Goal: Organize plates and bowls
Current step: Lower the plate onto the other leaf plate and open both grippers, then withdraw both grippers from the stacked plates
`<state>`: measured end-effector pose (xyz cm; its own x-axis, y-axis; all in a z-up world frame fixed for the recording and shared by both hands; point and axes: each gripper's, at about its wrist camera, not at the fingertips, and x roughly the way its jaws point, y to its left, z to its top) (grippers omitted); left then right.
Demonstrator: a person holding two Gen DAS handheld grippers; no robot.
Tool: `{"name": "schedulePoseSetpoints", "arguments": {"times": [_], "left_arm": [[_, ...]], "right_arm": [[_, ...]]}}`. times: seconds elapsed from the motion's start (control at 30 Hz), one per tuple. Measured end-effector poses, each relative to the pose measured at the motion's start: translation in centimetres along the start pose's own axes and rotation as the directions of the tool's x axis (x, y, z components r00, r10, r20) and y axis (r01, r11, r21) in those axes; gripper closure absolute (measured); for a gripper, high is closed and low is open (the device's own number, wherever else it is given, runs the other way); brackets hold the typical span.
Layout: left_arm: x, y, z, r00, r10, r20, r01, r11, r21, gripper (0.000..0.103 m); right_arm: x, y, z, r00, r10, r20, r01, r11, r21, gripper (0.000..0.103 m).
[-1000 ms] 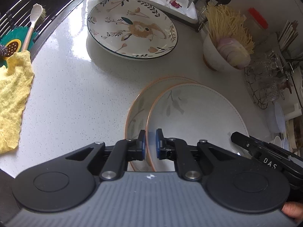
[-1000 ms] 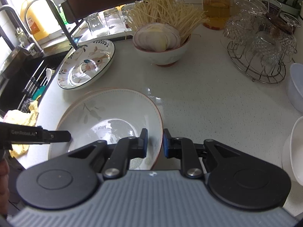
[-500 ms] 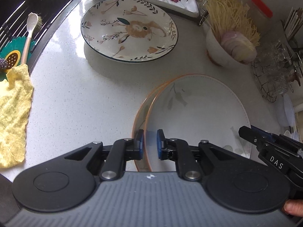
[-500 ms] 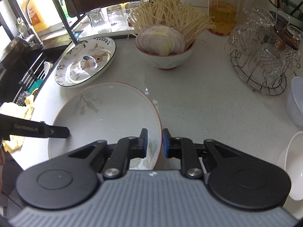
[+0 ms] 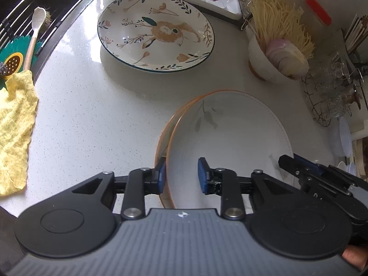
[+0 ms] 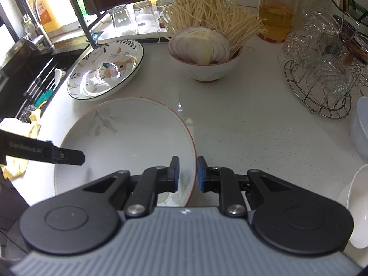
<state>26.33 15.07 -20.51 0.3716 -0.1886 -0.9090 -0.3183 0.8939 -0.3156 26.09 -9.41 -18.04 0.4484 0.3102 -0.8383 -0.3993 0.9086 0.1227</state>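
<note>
A white plate with an orange rim and a grey leaf print (image 5: 230,133) lies on top of a second matching plate (image 5: 164,135) on the white counter; it also shows in the right wrist view (image 6: 128,138). My left gripper (image 5: 181,176) is open, its jaws on either side of the plates' left rim. My right gripper (image 6: 186,173) is slightly open astride the top plate's right rim and also shows in the left wrist view (image 5: 299,168). A floral plate with a dark rim (image 5: 156,32) sits farther back, also visible in the right wrist view (image 6: 105,69).
A bowl of sliced onion and enoki mushrooms (image 6: 207,53) stands behind the plates. A wire rack of glass cups (image 6: 322,69) is at the right, white bowls (image 6: 358,207) at the far right. The sink (image 5: 27,11) and a yellow cloth (image 5: 16,126) are at the left.
Both grippers have opened and let go of the top plate's rim. The top plate has settled more squarely over the lower one.
</note>
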Motion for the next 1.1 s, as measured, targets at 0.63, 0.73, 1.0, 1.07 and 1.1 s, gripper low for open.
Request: {"name": "schedulePoseSetpoints", "arguments": {"times": [0.63,0.73,1.0,1.07,1.1], "left_arm": [[-3.1,0.9,-0.1,0.996,-0.053,0.069,0.058,0.996,-0.066,0.042],[-4.0,1.2,-0.3,0.993,-0.066,0.098,0.073,0.995,-0.065,0.042],[-8.9,0.2,-1.1,0.972,-0.041,0.231,0.029,0.998,0.057,0.042],[-10.6,-0.1,-1.2,0.962,-0.049,0.268,0.027,0.996,0.083,0.042],[-11.4,-0.3,-1.3,0.957,-0.047,0.286,0.020,0.995,0.097,0.042]], "right_arm": [[0.8,0.4,-1.1,1.000,0.004,-0.017,-0.003,1.000,0.031,0.083],[0.2,0.3,-0.9,1.000,-0.002,0.005,0.002,0.999,0.049,0.084],[-4.0,0.2,0.6,0.993,0.036,0.116,-0.048,0.993,0.105,0.083],[-5.6,0.4,0.9,0.987,0.043,0.156,-0.060,0.992,0.111,0.083],[-6.5,0.7,1.1,0.983,0.046,0.178,-0.067,0.991,0.116,0.083]]}}
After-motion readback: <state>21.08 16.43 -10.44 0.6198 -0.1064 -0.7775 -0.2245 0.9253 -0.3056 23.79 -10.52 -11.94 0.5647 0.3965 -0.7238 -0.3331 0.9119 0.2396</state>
